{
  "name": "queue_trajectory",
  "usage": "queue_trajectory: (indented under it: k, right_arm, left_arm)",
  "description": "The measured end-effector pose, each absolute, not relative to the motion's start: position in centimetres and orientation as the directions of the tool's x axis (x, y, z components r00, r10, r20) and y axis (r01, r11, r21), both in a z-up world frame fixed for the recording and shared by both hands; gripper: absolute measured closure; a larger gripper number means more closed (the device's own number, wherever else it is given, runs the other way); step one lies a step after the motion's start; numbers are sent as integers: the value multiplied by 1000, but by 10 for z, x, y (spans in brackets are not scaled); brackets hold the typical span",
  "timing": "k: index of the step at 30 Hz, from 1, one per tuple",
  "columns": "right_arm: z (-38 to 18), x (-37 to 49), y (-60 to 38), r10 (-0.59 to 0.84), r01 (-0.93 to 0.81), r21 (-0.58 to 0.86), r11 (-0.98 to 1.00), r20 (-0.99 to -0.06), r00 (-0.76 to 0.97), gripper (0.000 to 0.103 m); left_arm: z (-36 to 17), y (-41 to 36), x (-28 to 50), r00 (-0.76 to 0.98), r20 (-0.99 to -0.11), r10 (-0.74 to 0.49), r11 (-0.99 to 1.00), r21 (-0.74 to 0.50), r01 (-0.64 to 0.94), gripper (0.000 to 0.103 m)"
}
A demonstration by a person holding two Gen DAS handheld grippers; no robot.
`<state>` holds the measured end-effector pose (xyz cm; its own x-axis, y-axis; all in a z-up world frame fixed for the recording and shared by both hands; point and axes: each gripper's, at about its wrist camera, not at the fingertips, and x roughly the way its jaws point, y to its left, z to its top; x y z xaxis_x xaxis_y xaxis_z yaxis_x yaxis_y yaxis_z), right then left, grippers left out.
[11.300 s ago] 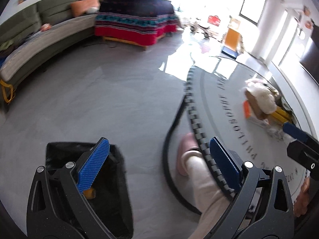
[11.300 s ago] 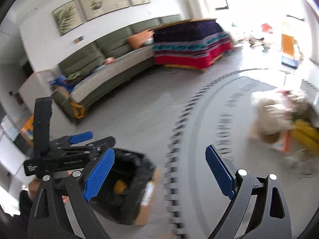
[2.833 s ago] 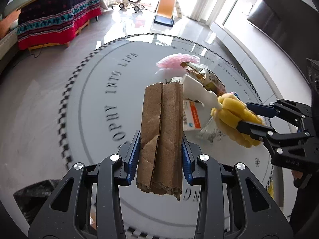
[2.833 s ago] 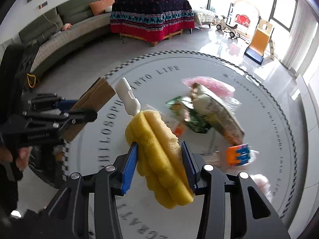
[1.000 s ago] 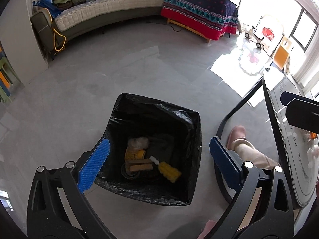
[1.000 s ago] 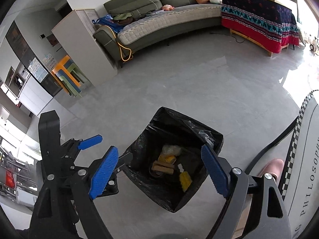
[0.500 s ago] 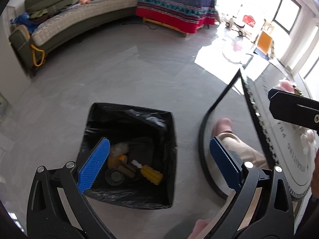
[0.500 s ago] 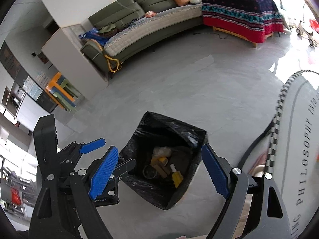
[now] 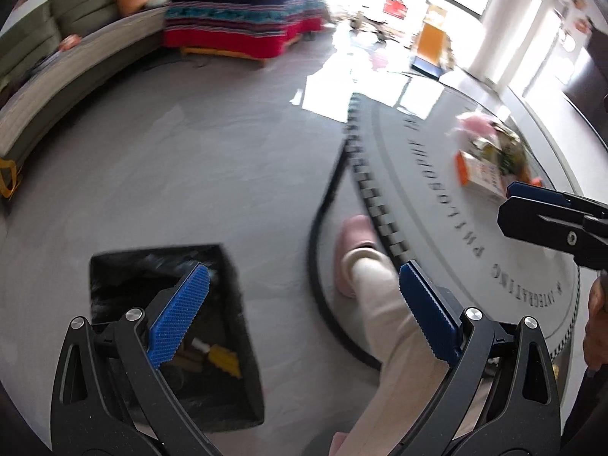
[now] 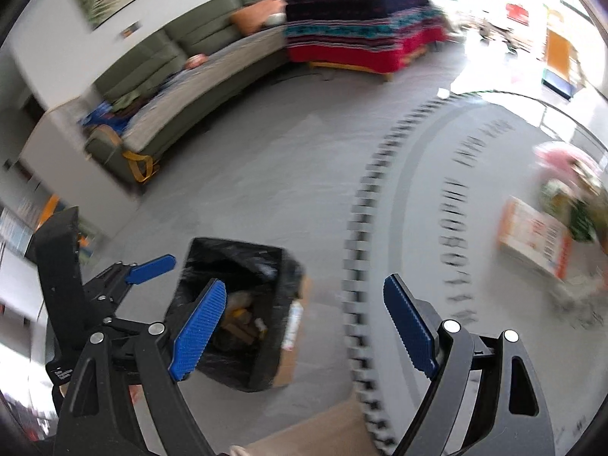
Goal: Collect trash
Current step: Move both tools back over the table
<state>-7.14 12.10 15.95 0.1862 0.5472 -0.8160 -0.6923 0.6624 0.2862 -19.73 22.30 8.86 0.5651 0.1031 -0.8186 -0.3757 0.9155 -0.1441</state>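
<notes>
Left gripper (image 9: pixel 304 306) wide open, empty. Right gripper (image 10: pixel 302 326) same. Bin (image 10: pixel 243 266) on floor at 7 o'clock, holds yellow sponge (image 9: pixel 224 359) and blurred scraps. Remaining trash pile (image 10: pixel 547 224) on round table (image 10: pixel 437 228), 3 o'clock.

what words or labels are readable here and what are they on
"INTEGRATING": printed round the rim of the round table, clear in the left wrist view.
A word just before it on the same ring looks like "PHILOSOPHY", smeared by motion; I can't be sure.
Further lettering along the ring: too blurred to read.
Orange and white box on the table: has print, too blurred.
Label on the side of the trash bin: unreadable.
</notes>
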Motion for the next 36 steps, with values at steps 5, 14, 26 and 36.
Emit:
queue_trajectory:
  k: [5, 14, 26, 36]
  right_arm:
    - [154, -26, 61, 490, -546, 291, 786, -832, 261, 18]
    - [137, 32, -29, 394, -252, 322, 912, -857, 332, 18]
    - [76, 97, -87, 297, 100, 326, 940, -927, 229, 18]
    - [54, 129, -74, 172, 124, 194, 973, -971, 168, 18]
  left_arm:
    - [88, 192, -150, 554, -831, 48, 964, -107, -244, 6]
    - [83, 135, -73, 524, -849, -65, 998, -54, 37, 6]
    - [66, 76, 5, 435, -886, -160, 899, 51, 436, 6]
    - [46, 50, 61, 343, -927, -154, 803, 84, 590, 6]
